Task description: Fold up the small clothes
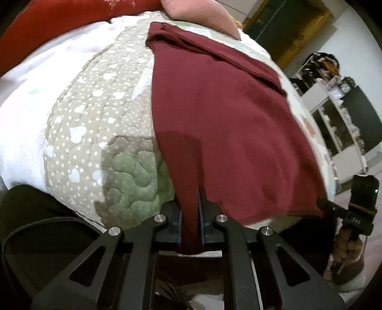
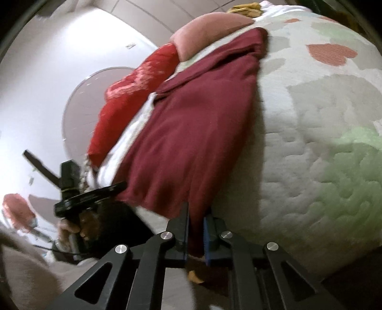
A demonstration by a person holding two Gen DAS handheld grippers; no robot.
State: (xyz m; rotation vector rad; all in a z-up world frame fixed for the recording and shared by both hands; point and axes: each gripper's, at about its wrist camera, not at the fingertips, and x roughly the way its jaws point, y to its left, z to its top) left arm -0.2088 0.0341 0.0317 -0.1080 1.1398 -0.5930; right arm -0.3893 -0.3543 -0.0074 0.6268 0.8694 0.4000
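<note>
A maroon garment [image 1: 222, 114] lies spread lengthwise on the quilted bed cover, with a folded strip along its far right edge. My left gripper [image 1: 189, 221] is shut on the garment's near left corner at the bed's front edge. In the right wrist view the same garment [image 2: 191, 124] runs away from me, and my right gripper [image 2: 197, 229] is shut on its near right corner. The right gripper also shows in the left wrist view [image 1: 358, 209] at the garment's near right corner. The left gripper shows in the right wrist view [image 2: 90, 195] at the near left corner.
The bed has a quilted cover [image 1: 100, 124] with hearts and dots. A pink pillow [image 1: 198, 14] and a red pillow [image 1: 59, 21] lie at the far end. A shelf unit [image 1: 339, 114] stands to the right of the bed. A white wall [image 2: 47, 71] is to the left.
</note>
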